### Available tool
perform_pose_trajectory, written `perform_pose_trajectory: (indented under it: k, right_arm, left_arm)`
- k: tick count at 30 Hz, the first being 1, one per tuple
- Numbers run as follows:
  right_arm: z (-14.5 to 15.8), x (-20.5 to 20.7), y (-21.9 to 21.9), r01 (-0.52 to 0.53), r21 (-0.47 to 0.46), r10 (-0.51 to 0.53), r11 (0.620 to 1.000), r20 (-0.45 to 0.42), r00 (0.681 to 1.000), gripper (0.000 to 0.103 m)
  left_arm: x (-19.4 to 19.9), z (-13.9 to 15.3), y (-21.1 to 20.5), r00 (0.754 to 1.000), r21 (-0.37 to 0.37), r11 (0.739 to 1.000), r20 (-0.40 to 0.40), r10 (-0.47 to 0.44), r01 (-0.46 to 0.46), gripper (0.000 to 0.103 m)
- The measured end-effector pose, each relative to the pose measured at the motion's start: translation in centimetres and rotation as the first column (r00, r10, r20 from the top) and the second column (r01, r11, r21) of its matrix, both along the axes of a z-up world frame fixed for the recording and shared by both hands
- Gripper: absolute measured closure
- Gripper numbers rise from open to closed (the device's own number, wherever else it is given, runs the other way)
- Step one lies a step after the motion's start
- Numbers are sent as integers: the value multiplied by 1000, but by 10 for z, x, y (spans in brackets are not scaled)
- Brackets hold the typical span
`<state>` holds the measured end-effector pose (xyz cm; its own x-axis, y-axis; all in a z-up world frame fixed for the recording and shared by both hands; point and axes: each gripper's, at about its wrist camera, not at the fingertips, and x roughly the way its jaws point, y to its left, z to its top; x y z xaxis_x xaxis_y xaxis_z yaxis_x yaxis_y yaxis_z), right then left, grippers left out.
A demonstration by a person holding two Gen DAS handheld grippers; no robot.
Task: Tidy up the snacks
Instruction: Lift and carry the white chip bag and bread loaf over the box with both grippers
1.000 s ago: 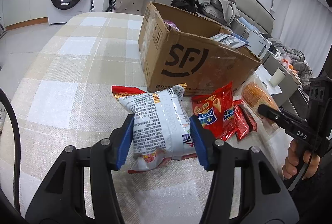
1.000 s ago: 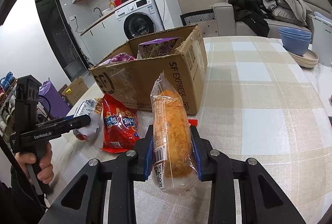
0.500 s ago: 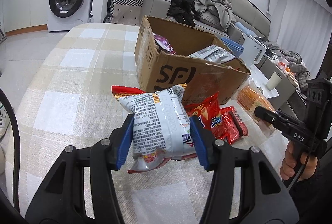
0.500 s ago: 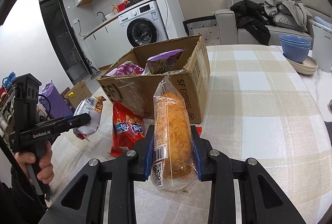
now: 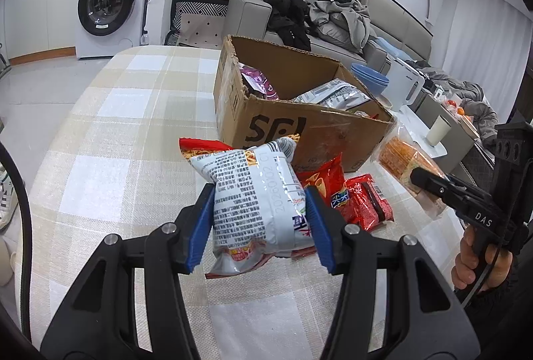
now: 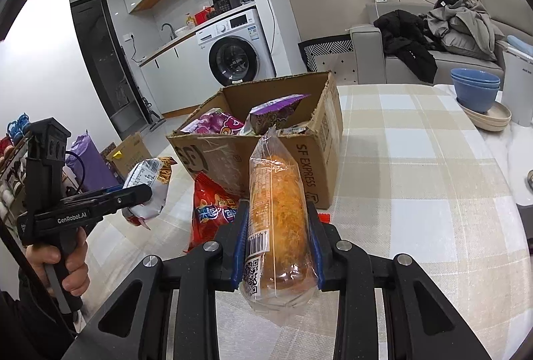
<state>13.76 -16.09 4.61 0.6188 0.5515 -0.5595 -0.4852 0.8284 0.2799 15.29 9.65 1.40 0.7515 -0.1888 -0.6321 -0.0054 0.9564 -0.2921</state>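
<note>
Your left gripper is clamping the white snack bag; your right gripper is clamping the bread roll, the box sitting at twelve o'clock.

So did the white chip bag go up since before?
Yes. The white chip bag rose: the cardboard box behind it now shows its inside from higher up.

A white front-loading washing machine stands by the wall. Dark and grey clothes are heaped on a grey sofa. Stacked blue bowls sit on the counter.
</note>
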Motion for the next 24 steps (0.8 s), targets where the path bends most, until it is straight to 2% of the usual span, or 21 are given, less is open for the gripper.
perform_pose_trajectory:
  k: [16,24]
  right_arm:
    - [27,-12,4,-4,56,0,998,75,997,72]
    - [47,-6,11,-7,71,-2,997,116,993,72]
  left_arm:
    - [-9,40,0,998,40,999,64,2,-5,53]
    - [-2,70,0,994,53,999,110,-9,4,53]
